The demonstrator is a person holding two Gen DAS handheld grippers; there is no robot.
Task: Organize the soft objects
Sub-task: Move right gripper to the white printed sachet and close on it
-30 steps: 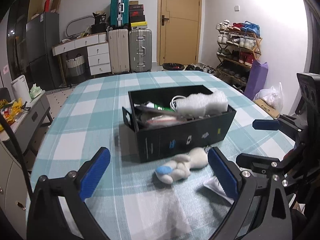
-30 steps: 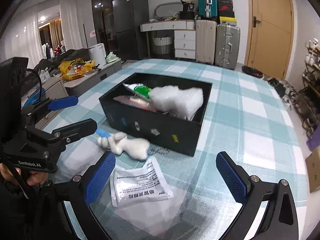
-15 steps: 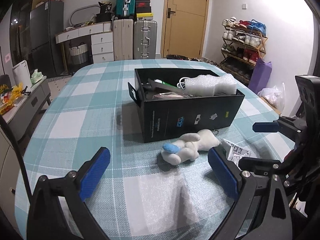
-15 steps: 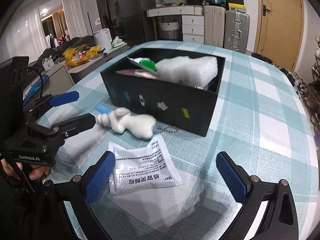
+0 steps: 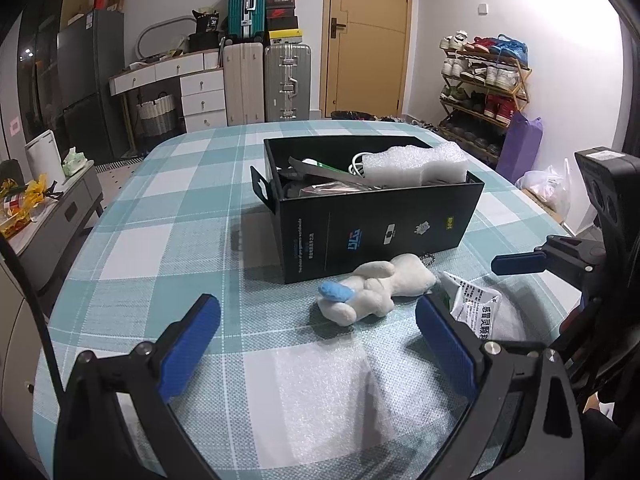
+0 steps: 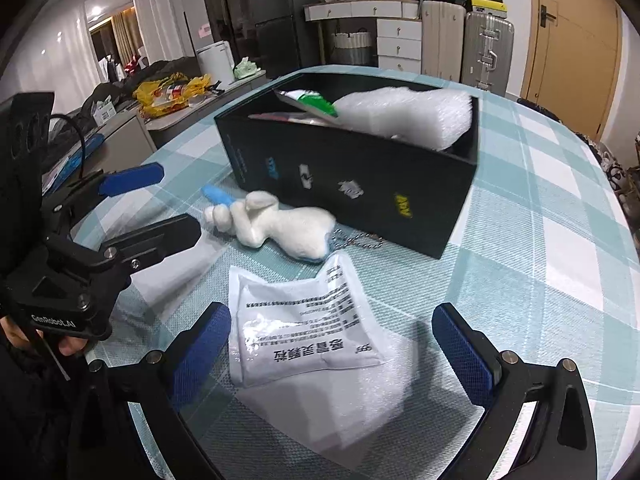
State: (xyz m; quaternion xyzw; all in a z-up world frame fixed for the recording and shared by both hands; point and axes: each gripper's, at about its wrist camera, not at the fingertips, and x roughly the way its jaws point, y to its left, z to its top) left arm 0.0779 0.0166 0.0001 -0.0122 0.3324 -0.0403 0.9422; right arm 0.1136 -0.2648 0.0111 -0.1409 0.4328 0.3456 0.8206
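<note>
One plush toy [image 5: 374, 286], one sachet [image 6: 304, 326], one black box [image 5: 376, 208].

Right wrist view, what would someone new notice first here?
Probably the white plush toy lying on the checked tablecloth just in front of the black box, with a white printed sachet on the cloth nearer the camera. Next, the lump of white bubble wrap sticking out of the box top.

Black gripper frames, silver screws, blue-padded fingers [image 6: 464, 344], white "GenRobot.AI" lettering.
</note>
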